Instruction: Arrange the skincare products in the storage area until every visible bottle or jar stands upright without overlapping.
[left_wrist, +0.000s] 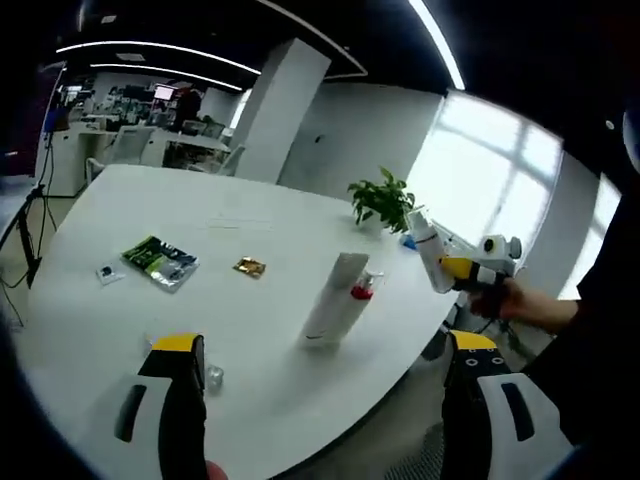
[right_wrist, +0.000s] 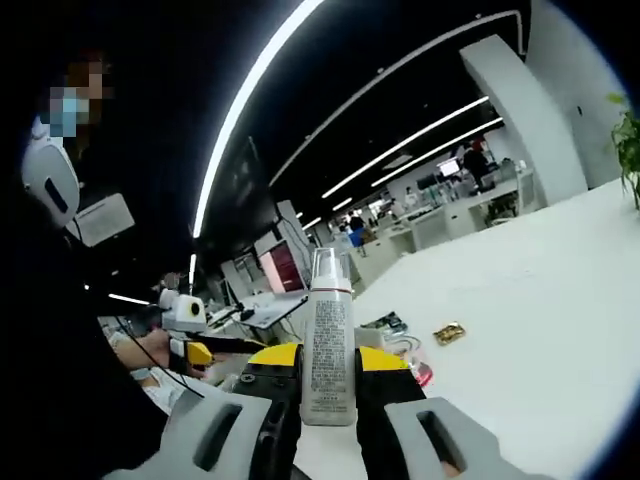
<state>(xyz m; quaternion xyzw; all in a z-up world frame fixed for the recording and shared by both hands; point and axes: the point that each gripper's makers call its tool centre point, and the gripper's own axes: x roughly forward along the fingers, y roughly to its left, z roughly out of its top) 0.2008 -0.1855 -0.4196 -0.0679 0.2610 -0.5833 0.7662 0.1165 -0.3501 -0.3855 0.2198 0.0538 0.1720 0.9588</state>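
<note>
- A white tube (left_wrist: 335, 300) stands upright near the front edge of the round white desk (left_wrist: 250, 215); it serves as the landmark here.
- Touching the tube's right side is a small clear bottle with a red part (left_wrist: 364, 289); whether it stands or leans is unclear.
- The right gripper (right_wrist: 328, 375) is clenched on a white pump bottle (right_wrist: 328, 350) with a clear cap, held upright between its jaws. In the left gripper view that bottle (left_wrist: 426, 246) hangs in the air to the right of the tube, past the desk's edge.
- The left gripper (left_wrist: 325, 360) is released, jaws wide apart, holding nothing, just in front of the tube.
- A green packet (left_wrist: 160, 261) and a small gold sachet (left_wrist: 249, 266) lie well to the tube's left; a potted plant (left_wrist: 383, 201) sits behind it.
- Judged step: carrying the pump bottle to be placed. The next move calls for setting it down upright beside the tube, not touching it.
</note>
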